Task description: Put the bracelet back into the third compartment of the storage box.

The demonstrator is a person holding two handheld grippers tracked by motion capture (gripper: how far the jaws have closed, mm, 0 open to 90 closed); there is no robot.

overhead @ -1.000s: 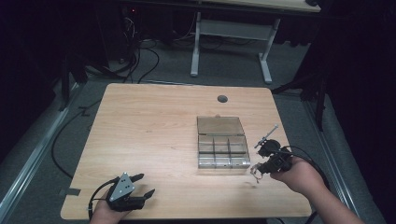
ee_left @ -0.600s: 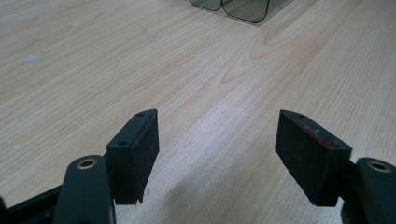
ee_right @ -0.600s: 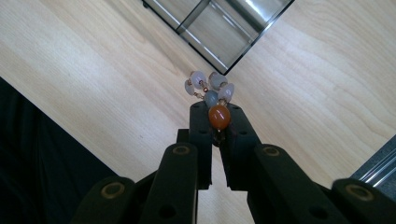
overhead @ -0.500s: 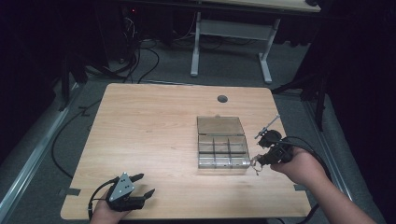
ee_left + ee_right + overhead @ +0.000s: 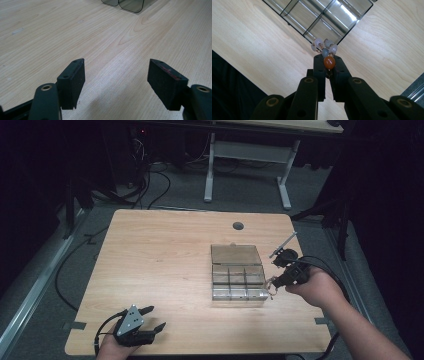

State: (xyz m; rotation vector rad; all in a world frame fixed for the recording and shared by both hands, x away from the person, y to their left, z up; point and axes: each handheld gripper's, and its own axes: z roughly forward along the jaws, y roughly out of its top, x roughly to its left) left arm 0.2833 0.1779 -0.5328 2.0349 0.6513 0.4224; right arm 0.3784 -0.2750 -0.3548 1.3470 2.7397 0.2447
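Observation:
A clear plastic compartment box lies open on the wooden table, its lid folded back on the far side. My right gripper hovers at the box's near right corner, shut on a beaded trinket with an orange bead and several pale beads. In the right gripper view the beads hang just off the box corner. My left gripper rests open near the table's front left edge, with nothing between its pads. The box's lid corner shows far off in the left gripper view.
A round cable hole sits near the table's far edge. Another desk's white legs and cables lie on the floor behind. Bare wood stretches across the table's left and middle.
My right gripper has moved away from me and slightly left along the box's right side, carrying the beaded trinket. The left gripper has stayed put.

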